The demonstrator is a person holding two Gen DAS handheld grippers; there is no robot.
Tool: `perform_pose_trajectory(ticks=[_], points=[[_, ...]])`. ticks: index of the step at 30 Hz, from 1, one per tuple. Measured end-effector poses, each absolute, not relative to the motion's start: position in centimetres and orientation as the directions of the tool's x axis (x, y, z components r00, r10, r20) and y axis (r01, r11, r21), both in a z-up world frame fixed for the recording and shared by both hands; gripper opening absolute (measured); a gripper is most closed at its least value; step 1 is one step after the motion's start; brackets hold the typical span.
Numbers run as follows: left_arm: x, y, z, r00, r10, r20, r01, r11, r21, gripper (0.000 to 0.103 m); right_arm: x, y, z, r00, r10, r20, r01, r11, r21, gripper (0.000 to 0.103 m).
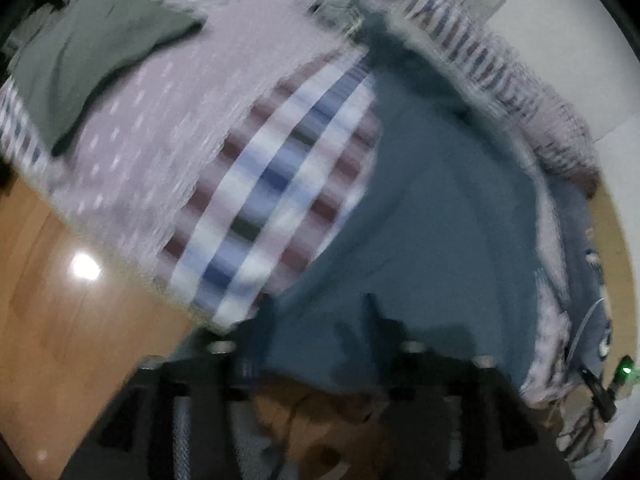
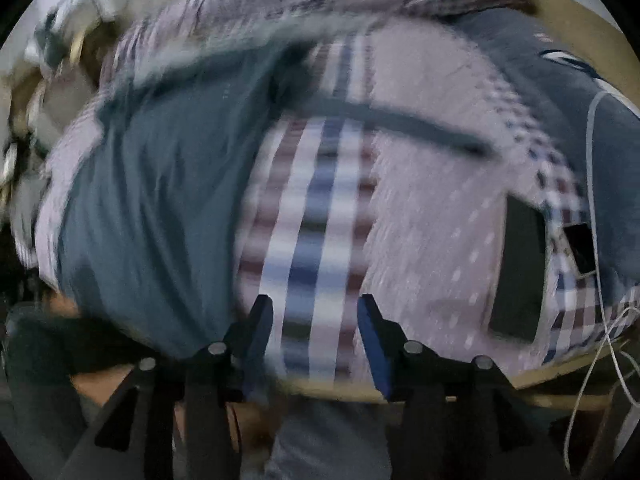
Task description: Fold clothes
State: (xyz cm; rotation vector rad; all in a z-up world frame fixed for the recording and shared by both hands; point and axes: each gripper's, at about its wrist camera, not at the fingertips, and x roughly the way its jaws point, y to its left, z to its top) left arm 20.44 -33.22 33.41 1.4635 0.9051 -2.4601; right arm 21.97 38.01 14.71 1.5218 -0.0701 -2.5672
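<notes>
Between the right gripper (image 2: 316,316)'s blue-padded fingers (image 2: 262,320) there is a wide gap and nothing in it — only the striped band of the bedcover (image 2: 316,216) shows through, beyond the tips. Just to the left of those fingers lies the blue-grey garment (image 2: 152,184), spread across the bed and running away from them, one narrow strip of it reaching over the pale dotted part of the cover. Farther right sit two dark flat rectangles (image 2: 520,268), one large and one small, with a white cable (image 2: 596,208) trailing off the bed's edge past them.

Over at the left gripper (image 1: 320,312), everything is blurred. The blue-grey cloth (image 1: 432,208) comes right up to and over its fingers (image 1: 376,312), covering the space between them, so I cannot tell whether they are closed on the cloth or merely under it. Left of these fingers the striped and dotted cover shows — then, well beyond, a grey-green garment (image 1: 92,60) lies bunched near the far corner. Bare wooden floor (image 1: 60,300) is visible off the bed's edge on the left, with a bright reflection on it.
</notes>
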Motion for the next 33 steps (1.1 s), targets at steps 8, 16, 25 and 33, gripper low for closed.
perform_pose_trajectory(ticks=[8,16,25,33], points=[[15.9,-25.0,28.6,-0.709,0.349,-0.613,0.093,-0.815,-0.571,0.085,17.4,45.5,12.9,-0.65,-0.193,-0.735,-0.165,-0.908,0.384,0.061],[7.9,-13.4,20.2,-0.68,0.563,-0.47,-0.138,-0.728,-0.672,0.087,12.1,53.3,5.8,-0.703,-0.196,-0.684,-0.425,-0.655,0.624,0.065],[-0.4,-9.7,7.0,-0.661,0.573,-0.485,-0.086,-0.7,-0.709,0.087,7.9,54.8,1.9,-0.681,-0.16,-0.715,-0.513,-0.592,0.621,0.065],[-2.2,-9.5,3.2,-0.694,0.527,-0.491,-0.07,-0.727,-0.683,0.087,3.7,53.6,3.1,-0.622,-0.079,-0.779,-0.489,-0.738,0.465,0.004]])
